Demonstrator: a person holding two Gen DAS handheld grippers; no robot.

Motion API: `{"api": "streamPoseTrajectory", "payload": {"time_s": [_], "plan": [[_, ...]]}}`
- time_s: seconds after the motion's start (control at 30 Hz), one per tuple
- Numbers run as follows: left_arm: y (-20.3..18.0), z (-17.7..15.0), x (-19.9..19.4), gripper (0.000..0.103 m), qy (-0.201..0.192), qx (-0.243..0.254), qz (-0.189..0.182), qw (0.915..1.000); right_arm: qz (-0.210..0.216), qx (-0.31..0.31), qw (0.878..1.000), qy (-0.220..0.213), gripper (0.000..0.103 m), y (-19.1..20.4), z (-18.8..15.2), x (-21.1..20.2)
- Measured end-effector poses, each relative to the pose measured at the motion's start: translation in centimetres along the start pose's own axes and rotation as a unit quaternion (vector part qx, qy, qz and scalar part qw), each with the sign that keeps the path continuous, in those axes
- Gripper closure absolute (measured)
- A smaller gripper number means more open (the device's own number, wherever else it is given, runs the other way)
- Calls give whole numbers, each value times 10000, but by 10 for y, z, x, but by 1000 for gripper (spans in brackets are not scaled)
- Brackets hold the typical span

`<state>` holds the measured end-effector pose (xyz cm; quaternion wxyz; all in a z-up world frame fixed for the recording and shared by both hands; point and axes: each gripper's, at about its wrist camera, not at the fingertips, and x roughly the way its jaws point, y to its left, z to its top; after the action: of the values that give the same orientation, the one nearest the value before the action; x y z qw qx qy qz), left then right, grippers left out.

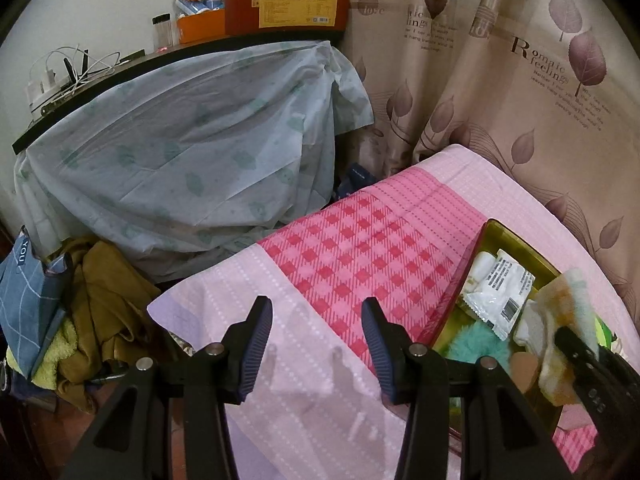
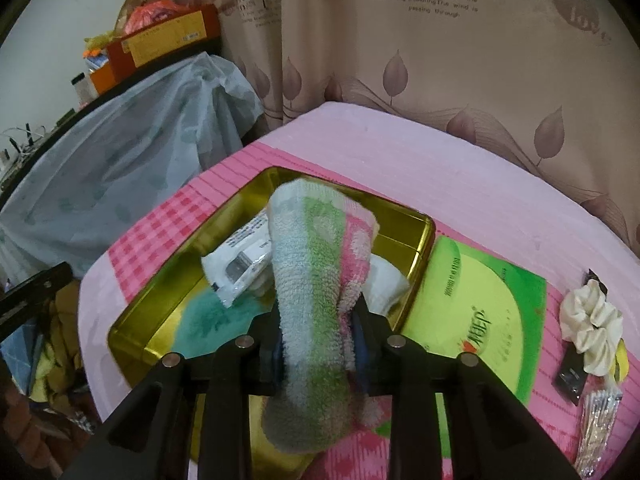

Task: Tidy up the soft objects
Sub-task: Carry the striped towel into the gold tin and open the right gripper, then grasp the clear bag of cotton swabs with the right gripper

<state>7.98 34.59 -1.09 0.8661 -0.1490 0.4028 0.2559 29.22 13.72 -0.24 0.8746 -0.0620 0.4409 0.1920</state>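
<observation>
My right gripper (image 2: 318,340) is shut on a rolled striped towel (image 2: 316,280) in white, green and pink, held above a gold tin box (image 2: 424,236) on the pink bed. The box holds a white wipes packet (image 2: 240,264), a teal fluffy item (image 2: 208,316) and a white cloth (image 2: 388,284). In the left wrist view the towel (image 1: 568,320) hangs over the box (image 1: 516,236) at the right edge. My left gripper (image 1: 316,340) is open and empty above the pink bedsheet (image 1: 344,248), left of the box.
A green box lid (image 2: 480,312) lies right of the box. A cream scrunchie (image 2: 592,320), a dark packet (image 2: 572,376) and a foil packet (image 2: 596,424) lie at the far right. A covered table (image 1: 180,152) and a clothes pile (image 1: 100,312) stand left of the bed. A curtain (image 1: 500,80) hangs behind.
</observation>
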Motion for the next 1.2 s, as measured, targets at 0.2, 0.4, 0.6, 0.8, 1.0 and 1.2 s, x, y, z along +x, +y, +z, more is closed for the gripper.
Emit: {"api": "streamPoseTrajectory", "payload": {"time_s": [0.2,0.4,0.6,0.8,1.0,1.2], "plan": [[-1,1,2,56,28,43,17,10000,84,-23,9999,-104,44,3,-1,3],[-5,0,2,56,-15,82,20,10000,170,-19,9995,-258,35,1,-8,-20],[-10,-3,-3,56,-89,185,44,9998,206,176,9984,-499,33,-12,-31,-58],[-14,-5,-8,56,-152,282,35,9995,-380,411,9964,-643,31,-56,-56,-84],[-18,-7,-12,56,-226,374,14,9990,-1185,845,9883,-460,30,-128,-87,-90],[-25,-10,-16,56,-273,535,-44,9982,-1659,1123,9797,-85,28,-179,-120,-79]]}}
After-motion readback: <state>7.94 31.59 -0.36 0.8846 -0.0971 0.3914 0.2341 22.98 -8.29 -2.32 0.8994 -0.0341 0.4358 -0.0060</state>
